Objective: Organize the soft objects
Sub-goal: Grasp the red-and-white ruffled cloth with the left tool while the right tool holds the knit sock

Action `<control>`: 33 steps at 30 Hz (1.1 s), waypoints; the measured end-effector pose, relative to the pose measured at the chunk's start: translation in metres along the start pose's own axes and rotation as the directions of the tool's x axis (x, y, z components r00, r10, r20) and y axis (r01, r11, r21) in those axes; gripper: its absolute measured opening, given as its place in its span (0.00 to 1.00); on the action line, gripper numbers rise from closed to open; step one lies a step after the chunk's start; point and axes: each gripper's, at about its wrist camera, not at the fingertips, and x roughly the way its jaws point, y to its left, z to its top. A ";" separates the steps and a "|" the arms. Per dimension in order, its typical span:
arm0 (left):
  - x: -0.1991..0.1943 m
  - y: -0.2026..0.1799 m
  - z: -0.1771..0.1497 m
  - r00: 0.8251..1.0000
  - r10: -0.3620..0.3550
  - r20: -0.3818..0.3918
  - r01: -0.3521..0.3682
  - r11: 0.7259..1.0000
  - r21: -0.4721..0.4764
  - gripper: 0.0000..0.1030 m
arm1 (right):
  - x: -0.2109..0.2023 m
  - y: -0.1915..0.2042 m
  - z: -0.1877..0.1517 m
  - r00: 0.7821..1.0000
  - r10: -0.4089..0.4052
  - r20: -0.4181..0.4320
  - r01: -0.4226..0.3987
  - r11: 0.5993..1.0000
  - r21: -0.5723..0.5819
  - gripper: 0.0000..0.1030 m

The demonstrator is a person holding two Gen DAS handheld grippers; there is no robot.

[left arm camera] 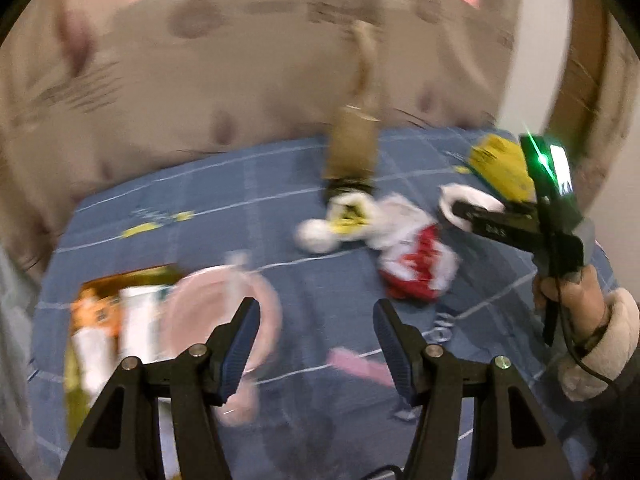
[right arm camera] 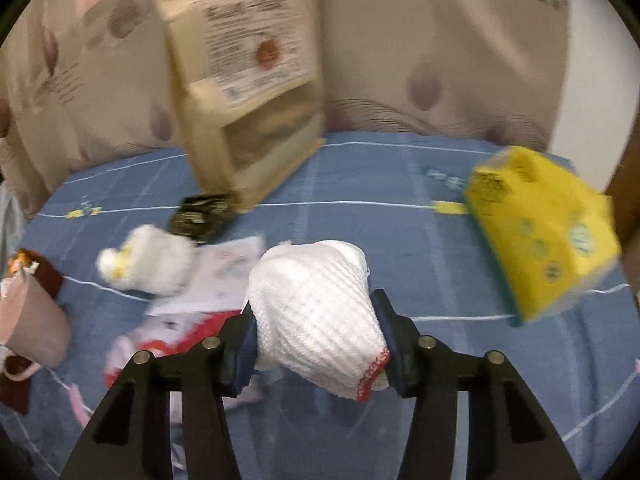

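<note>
While left jaws gape, right wrist shows—white glove (right arm camera: 316, 312) clamped.

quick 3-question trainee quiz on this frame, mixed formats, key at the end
1. True or false: the right gripper has its jaws closed on the white knit glove.
2. What lies between the left gripper's jaws?
A. the pink bowl
B. the red and white cloth
C. nothing
3. Fill in: seen from the right wrist, the yellow tissue pack lies to the ___ of the glove, on the blue checked bedsheet.

Key
1. True. The jaws have just been closing and both pads press the glove.
2. C. The pink bowl and the red and white cloth lie apart from the jaws.
3. right
</note>
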 end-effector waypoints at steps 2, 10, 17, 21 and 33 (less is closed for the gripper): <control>0.017 -0.019 0.005 0.997 -0.071 -0.021 0.071 0.997 0.038 0.59 | -0.002 -0.015 -0.003 1.000 -0.025 -0.003 0.025 1.000 0.018 0.47; 0.084 -0.081 0.018 0.976 -0.177 -0.128 0.195 0.971 0.139 0.59 | 0.016 -0.052 -0.027 0.997 -0.052 -0.058 0.058 0.994 0.094 0.47; 0.125 -0.099 0.024 0.968 -0.178 -0.177 0.207 0.965 0.161 0.59 | 0.022 -0.034 -0.035 0.994 -0.102 -0.034 0.102 0.995 0.009 0.48; 0.148 -0.097 0.029 0.969 -0.164 -0.187 0.190 0.973 0.129 0.59 | 0.022 -0.041 -0.036 0.997 -0.067 -0.034 0.068 0.997 0.040 0.49; 0.166 -0.091 0.026 0.981 -0.144 -0.133 0.154 0.986 0.067 0.62 | 0.024 -0.039 -0.035 0.998 -0.052 -0.040 0.053 0.998 0.036 0.55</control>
